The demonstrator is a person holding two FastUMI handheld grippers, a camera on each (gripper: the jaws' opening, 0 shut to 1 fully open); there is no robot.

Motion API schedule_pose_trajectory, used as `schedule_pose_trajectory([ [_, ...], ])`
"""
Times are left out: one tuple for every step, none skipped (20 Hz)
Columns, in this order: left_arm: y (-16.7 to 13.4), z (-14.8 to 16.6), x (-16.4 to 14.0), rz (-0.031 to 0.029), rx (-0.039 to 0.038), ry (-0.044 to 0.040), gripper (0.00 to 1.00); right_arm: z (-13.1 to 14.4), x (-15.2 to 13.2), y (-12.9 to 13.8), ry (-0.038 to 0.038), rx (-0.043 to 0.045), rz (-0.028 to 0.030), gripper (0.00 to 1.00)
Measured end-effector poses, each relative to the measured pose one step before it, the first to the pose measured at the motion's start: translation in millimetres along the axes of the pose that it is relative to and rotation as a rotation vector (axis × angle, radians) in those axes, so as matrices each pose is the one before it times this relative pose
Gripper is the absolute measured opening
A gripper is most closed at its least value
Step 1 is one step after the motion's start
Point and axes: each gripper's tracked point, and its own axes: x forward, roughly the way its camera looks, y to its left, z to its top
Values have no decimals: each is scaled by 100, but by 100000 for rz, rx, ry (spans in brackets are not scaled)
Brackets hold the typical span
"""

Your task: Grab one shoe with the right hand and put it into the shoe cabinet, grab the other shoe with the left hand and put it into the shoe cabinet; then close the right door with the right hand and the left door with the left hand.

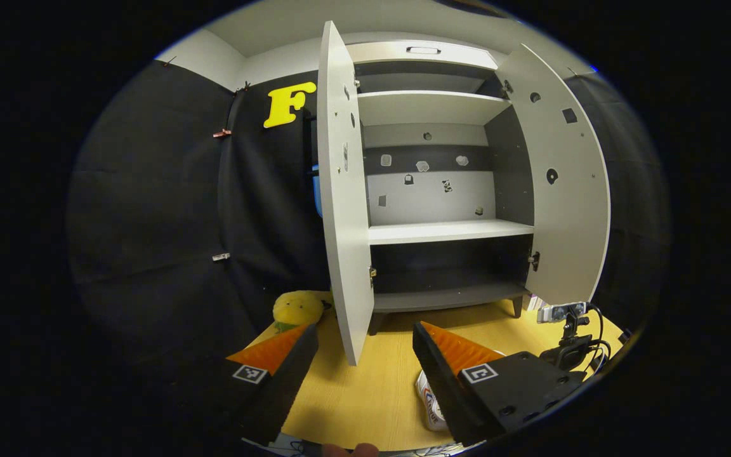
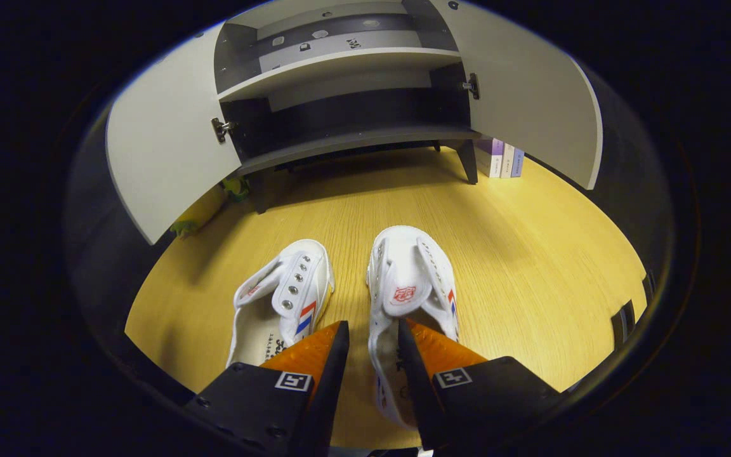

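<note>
Left gripper [image 1: 364, 339] level, jaws wide apart; right gripper [image 2: 370, 331] tilted downward, jaws narrowly parted.

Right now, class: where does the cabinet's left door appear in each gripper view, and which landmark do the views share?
Left gripper view: left door stands near centre, swung open, seen almost edge-on.
Right gripper view: left door sits upper left, open, showing its broad face.
Shared landmark: the cabinet's bottom shelf.

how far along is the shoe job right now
Nothing is finished: both shoes sit on the floor and both cabinet doors stand open. In hand: the right gripper straddles the right-hand shoe's side wall, not visibly clamped. Left: both shoes, including the left-hand shoe, then both doors.
</note>
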Motion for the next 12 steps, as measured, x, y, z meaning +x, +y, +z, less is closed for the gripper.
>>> schedule_pose_trajectory([
  [41, -329, 145, 220, -284, 458, 95, 85, 837, -51, -732, -329, -1223, 56],
  [81, -267, 120, 1, -376, 530, 95, 52, 744, 58, -498, -118, -729, 55],
  [106, -363, 230, 117, -281, 580, 95, -63, 873, -312, -549, -342, -1769, 52],
  [77, -236, 122, 101, -19, 543, 95, 184, 702, 64, -1187, 608, -545, 50],
  [13, -348, 84, 159, 163, 365, 95, 575, 478, -43, -2271, 143, -1501, 45],
  [43, -284, 82, 36, 219, 381, 95, 241, 329, -215, -913, -136, -1102, 43],
  [-50, -327, 48, -48, 302, 516, 95, 458, 338, -141, -1672, 36, -937, 42],
  [75, -229, 128, 107, 297, 530, 95, 215, 515, -190, -1043, 259, -351, 42],
  [145, -259, 89, 112, 122, 422, 95, 318, 232, -6, -1704, -34, -588, 42],
  [143, -80, 95, 112, 55, 373, 95, 6, 464, -395, -643, 432, 575, 42],
  [17, -160, 128, 124, 33, 190, 95, 577, 666, 152, -1389, -258, -51, 30],
  [124, 15, 159, 106, 61, 29, 95, 159, -186, 280, -946, -750, 3035, 30],
])
